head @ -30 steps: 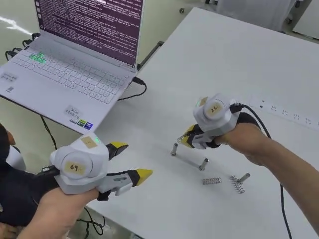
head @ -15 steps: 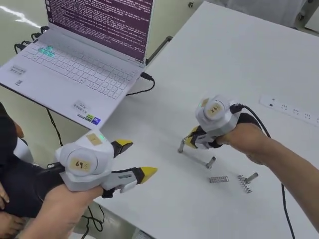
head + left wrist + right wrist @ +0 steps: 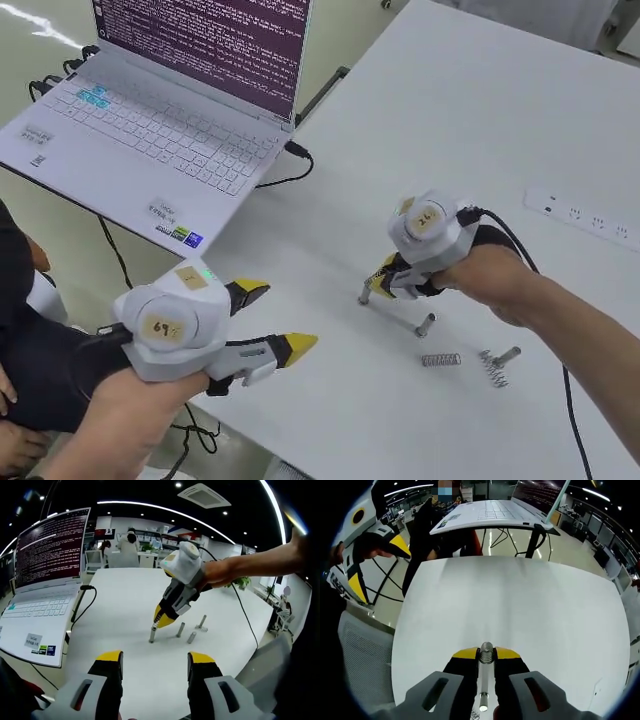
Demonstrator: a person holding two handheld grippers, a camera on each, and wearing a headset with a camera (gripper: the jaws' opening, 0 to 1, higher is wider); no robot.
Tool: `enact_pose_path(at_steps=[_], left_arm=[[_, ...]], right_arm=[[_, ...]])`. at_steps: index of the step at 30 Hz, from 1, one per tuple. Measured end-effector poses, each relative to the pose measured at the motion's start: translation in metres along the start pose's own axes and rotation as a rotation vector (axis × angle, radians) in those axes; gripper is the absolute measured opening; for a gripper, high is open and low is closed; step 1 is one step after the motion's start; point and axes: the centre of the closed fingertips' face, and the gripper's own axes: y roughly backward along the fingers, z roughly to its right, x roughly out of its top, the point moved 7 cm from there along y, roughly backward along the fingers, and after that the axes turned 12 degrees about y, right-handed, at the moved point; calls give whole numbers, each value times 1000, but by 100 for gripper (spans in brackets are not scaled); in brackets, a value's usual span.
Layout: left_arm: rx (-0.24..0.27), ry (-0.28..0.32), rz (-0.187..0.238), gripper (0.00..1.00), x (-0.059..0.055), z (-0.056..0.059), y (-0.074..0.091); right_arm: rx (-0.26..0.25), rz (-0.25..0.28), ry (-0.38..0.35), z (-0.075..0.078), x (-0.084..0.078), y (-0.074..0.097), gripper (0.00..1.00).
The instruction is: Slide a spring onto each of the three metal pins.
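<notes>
The work looks barely begun. At centre frame in the head view, the right gripper (image 3: 383, 287) is clamped on the first spring (image 3: 486, 653), poised over the nearest pin (image 3: 365, 293) but not yet seated, I judge. The middle pin (image 3: 427, 324) stands bare. On the bench (image 3: 470, 120) at lower right lie a loose spring (image 3: 441, 359) and another spring (image 3: 490, 369) beside the last pin (image 3: 506, 354). The left gripper (image 3: 282, 318) gapes empty at lower left.

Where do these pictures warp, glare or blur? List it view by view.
Head view: sharp and evenly lit, one glare streak on the floor. Left gripper view: fisheye curves the ceiling light strip and tilts the laptop. Right gripper view: the table edge bows; the spring is crisp.
</notes>
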Motion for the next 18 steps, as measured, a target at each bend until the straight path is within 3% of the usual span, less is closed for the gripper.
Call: enact_pose_path(at_steps=[18], left_arm=[[-11, 0, 4, 47, 3, 2, -3]], right_arm=[[21, -17, 3, 1, 1, -15, 9]])
